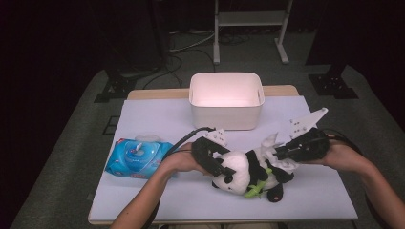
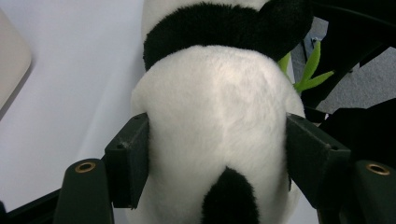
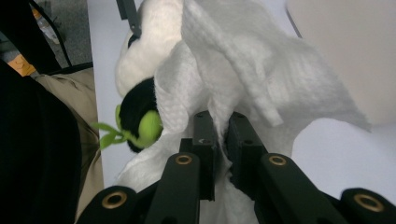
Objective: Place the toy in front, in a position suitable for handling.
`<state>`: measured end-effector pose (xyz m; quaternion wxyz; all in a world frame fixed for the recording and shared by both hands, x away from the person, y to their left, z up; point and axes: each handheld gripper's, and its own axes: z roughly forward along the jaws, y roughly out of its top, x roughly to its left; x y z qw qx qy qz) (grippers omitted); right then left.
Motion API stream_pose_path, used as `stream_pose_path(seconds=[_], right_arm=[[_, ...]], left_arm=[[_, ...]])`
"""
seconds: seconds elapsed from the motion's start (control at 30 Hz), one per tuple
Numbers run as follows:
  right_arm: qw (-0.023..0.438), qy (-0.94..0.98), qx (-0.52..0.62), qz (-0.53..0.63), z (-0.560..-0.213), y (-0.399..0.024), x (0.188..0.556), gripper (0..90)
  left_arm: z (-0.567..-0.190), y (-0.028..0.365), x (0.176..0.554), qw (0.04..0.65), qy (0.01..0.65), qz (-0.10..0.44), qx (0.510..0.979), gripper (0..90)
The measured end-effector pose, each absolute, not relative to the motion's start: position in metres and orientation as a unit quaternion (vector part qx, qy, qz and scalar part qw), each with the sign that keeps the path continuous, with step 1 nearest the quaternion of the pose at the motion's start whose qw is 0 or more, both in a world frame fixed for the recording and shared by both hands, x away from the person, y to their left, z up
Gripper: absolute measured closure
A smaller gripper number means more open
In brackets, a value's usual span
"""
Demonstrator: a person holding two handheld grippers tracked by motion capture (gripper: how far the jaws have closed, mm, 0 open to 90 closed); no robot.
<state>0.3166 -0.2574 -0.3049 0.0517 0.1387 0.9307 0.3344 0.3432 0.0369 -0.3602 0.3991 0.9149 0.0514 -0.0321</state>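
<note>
Left gripper (image 1: 216, 160) jaws clamp the black-and-white plush panda (image 1: 248, 172) steady so the right gripper (image 1: 282, 153), pinching a white wet wipe (image 3: 243, 70), can scrub it.

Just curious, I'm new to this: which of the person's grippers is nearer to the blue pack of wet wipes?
Left. The left gripper, clamped on the plush panda, sits just beside the blue pack of wet wipes; the right gripper, pinching a white wipe, is beyond the panda.

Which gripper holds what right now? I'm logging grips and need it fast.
Left gripper: shut on the panda, jaws pressing its white body on both sides.
Right gripper: shut on the wipe, held against the panda.
</note>
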Motion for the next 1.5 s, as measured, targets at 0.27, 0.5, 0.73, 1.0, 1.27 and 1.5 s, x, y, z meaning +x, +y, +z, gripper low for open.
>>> stream_pose_path(seconds=[0.27,0.5,0.73,1.0,1.27,1.5], right_arm=[[0.038,0.94,0.109,0.322,-0.309,-0.222,0.329,81.8],[0.027,0.946,0.089,0.31,-0.316,-0.197,0.334,81.8],[0.039,0.944,0.102,0.312,-0.309,-0.21,0.337,81.9],[0.039,0.936,0.135,0.322,-0.309,-0.238,0.34,81.9],[0.034,0.939,0.129,0.318,-0.315,-0.233,0.334,82.0],[0.033,0.941,0.116,0.317,-0.318,-0.226,0.325,82.0]], left_arm=[[-0.359,0.036,0.341,0.399,0.044,-0.03,0.916,31.9],[-0.358,0.036,0.34,0.397,0.04,-0.027,0.916,32.2],[-0.359,0.039,0.342,0.403,0.04,-0.03,0.914,32.2],[-0.361,0.04,0.345,0.407,0.051,-0.04,0.911,29.7],[-0.362,0.031,0.347,0.393,0.075,-0.055,0.915,15.0],[-0.364,0.023,0.345,0.383,0.068,-0.067,0.919,13.8]])
